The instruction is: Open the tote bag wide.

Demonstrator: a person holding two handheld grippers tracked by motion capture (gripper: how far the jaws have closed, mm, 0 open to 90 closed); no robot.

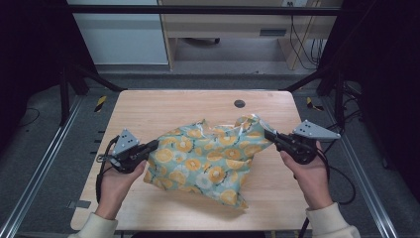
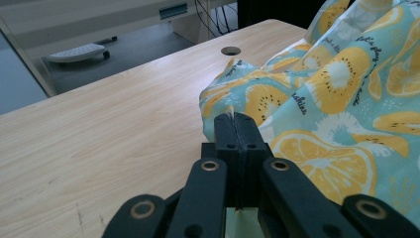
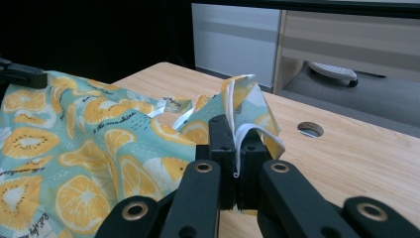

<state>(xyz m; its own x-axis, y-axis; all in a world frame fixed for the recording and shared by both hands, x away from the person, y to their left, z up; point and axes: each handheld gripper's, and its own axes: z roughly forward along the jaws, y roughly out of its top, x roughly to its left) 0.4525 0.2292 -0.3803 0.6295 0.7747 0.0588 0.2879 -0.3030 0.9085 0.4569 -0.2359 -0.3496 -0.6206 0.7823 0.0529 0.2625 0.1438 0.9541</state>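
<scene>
While my left gripper (image 1: 152,146) and right gripper (image 1: 270,134) each pinch an edge of the citrus-print cloth (image 1: 208,158) mid-table (image 1: 148,106), both bites look thin; a hard pull apart could slip a hem free.

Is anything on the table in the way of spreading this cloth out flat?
Nothing visible. Both the left gripper and right gripper are shut on edges of the teal cloth with the orange-slice print. The bare wooden table around it carries nothing, with just a round cable hole near the far edge.
</scene>
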